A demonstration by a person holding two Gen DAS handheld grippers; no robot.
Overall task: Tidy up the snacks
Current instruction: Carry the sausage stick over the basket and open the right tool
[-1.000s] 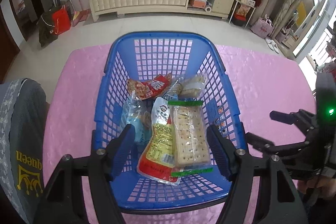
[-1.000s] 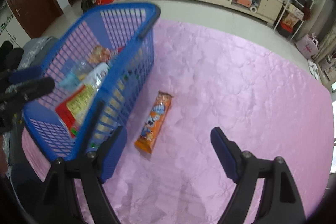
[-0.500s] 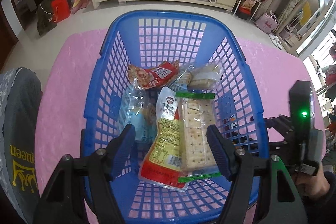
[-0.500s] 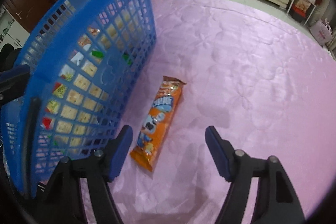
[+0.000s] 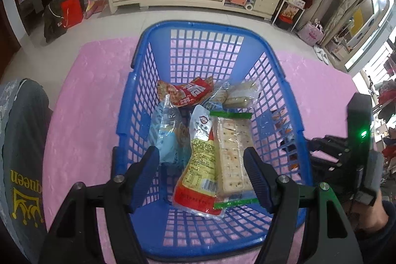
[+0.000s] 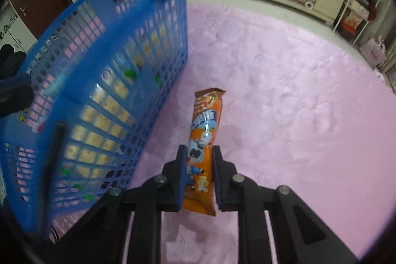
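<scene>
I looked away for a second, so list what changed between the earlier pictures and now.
The right tongs came down over the orange snack pack on the pink cloth and shut on its near half; a second ago they were open above it. The left tongs stay open over the blue basket, whose snacks lie as before.

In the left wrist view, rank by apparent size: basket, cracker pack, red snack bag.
1. basket, far the largest.
2. cracker pack.
3. red snack bag, though it lies farther away and partly covered, so this is unsure.
</scene>
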